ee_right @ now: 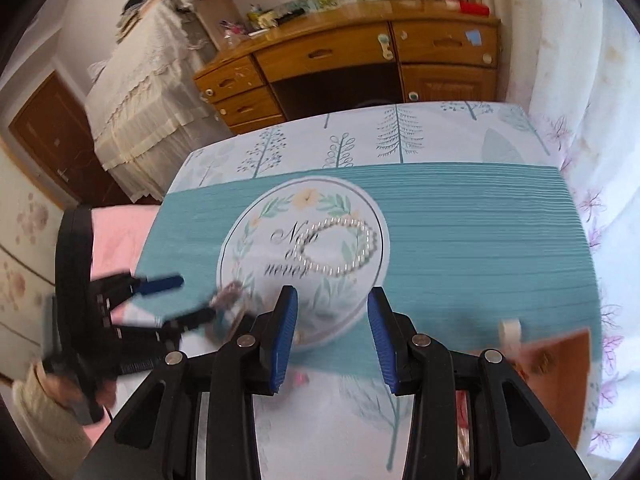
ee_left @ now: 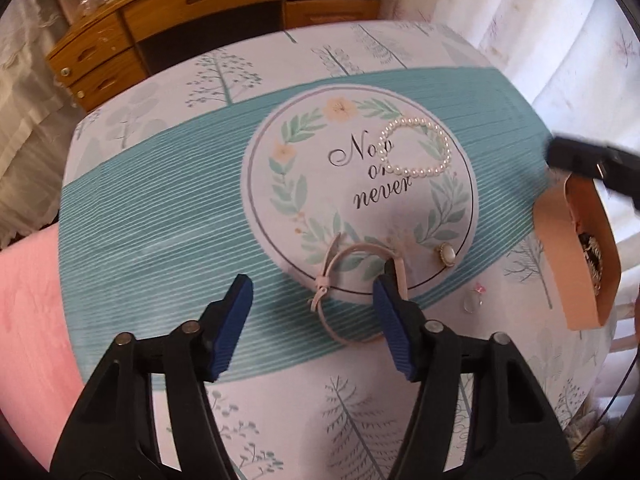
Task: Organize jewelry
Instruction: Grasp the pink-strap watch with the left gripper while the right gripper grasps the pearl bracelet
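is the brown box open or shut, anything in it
Open. In the left wrist view the box shows its inside, with dark jewelry lying in it; which pieces, cannot tell.

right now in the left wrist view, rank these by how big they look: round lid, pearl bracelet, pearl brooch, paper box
1. round lid
2. paper box, partly cut off at the edge, so its full size is unsure
3. pearl bracelet
4. pearl brooch

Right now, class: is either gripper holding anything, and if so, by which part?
Nothing is held. The left gripper is open near the pink strap; the right gripper is open and empty above the round lid.
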Tool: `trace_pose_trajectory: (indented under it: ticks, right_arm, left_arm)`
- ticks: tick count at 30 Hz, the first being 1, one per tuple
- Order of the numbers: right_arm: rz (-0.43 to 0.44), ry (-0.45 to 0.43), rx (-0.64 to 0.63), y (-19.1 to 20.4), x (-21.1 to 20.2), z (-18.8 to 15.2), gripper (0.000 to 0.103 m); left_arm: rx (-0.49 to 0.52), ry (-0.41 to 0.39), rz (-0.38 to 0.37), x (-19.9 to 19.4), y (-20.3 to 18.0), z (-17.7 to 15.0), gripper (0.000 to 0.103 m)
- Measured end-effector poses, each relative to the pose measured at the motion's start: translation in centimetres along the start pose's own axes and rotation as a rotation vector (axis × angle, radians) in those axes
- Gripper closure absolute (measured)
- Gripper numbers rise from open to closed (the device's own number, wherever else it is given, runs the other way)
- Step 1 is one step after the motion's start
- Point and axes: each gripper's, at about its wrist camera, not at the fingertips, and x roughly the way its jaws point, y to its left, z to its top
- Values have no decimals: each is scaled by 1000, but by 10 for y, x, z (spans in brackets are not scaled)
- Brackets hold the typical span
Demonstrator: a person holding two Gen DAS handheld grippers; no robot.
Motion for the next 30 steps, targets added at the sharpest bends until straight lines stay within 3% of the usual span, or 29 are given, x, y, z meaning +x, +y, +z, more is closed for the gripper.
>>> trace_pose_trajectory:
  ticks: [11, 22, 24, 27, 30]
  right_arm:
    - [-108, 160, 79, -28, 99, 70, 71]
    - [-217, 234, -15, -19, 137, 68, 83]
    - [-244, 226, -53, -13, 140, 67, 85]
    - [-296, 219, -108, -10, 142, 63, 94]
    - [-309, 211, -135, -7, 140, 57, 96]
  left_arm:
    - [33, 63, -8, 28, -5, 8, 56]
    - [25, 104, 5, 39, -7, 12, 66]
    - [23, 103, 7, 39, -8, 13, 73]
    - [11, 109, 21, 39, -9, 14, 94]
    - [-6, 103, 39, 38, -10, 13, 96]
